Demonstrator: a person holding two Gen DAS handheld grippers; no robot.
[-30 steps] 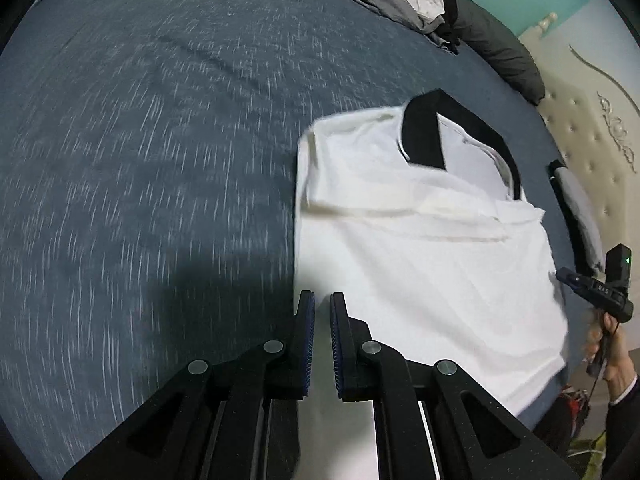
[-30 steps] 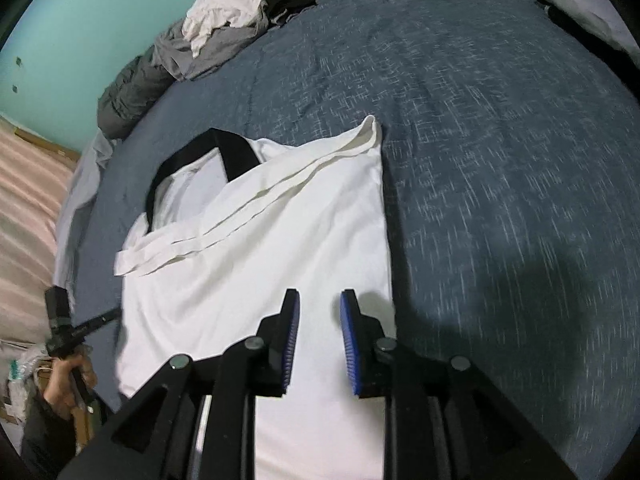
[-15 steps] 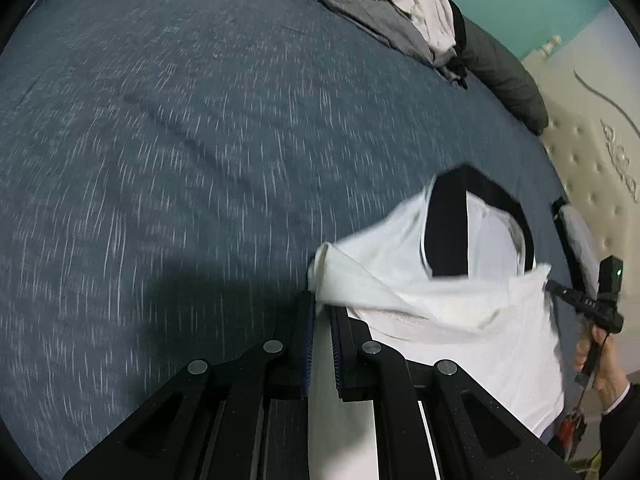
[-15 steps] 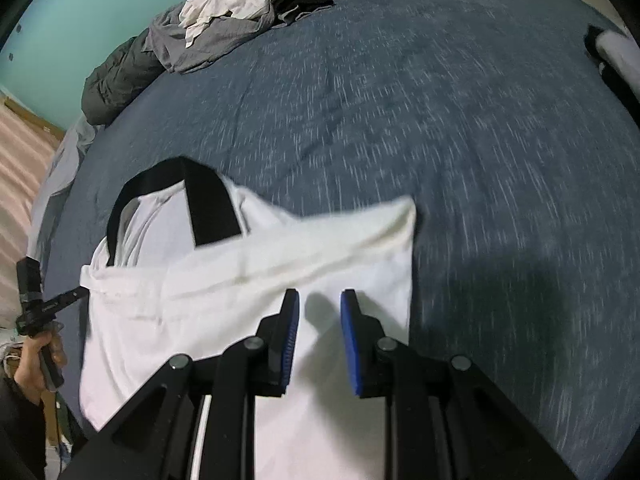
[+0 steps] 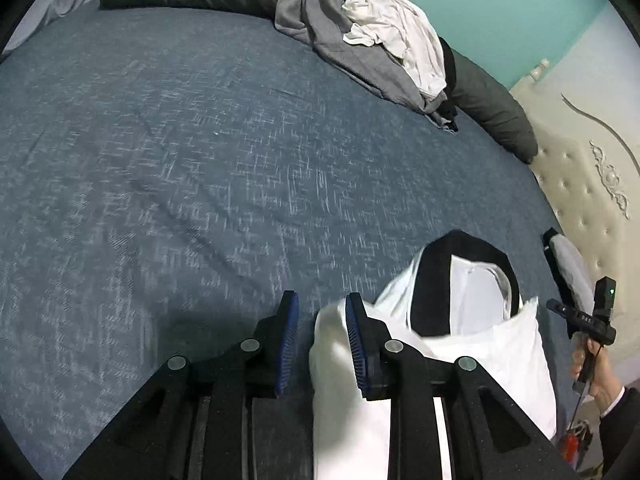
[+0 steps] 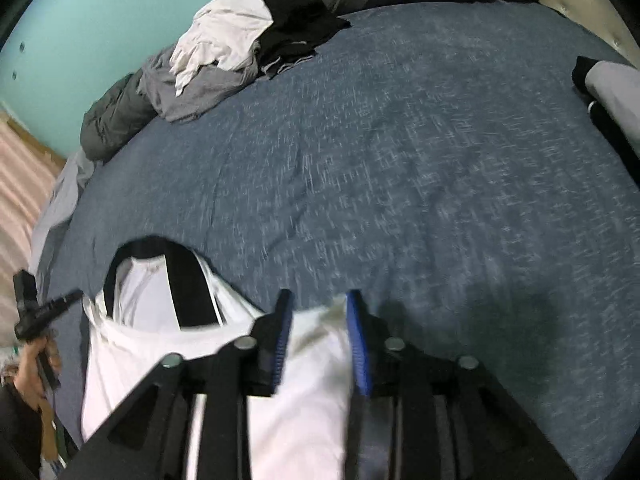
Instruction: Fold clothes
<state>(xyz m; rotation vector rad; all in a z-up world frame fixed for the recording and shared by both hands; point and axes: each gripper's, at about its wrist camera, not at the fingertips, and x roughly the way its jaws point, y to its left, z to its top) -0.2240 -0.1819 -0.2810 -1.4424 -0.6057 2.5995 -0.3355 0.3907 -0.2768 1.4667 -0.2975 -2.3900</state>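
Note:
A white shirt with a black collar lies on the blue bed cover, its lower half doubled up towards the collar. My left gripper is open at the shirt's left folded edge; the cloth touches only the right-hand finger, and bed shows in the rest of the gap. In the right wrist view, the shirt and its collar sit at lower left. My right gripper is open with the white cloth lying loosely between its fingers.
A pile of grey, white and black clothes sits at the bed's far edge on a dark duvet. A folded grey garment lies by the tufted headboard. A hand holds the other gripper's handle.
Both grippers carried the shirt's lower edge up over its body towards the collar. Their jaws then widened, releasing the cloth.

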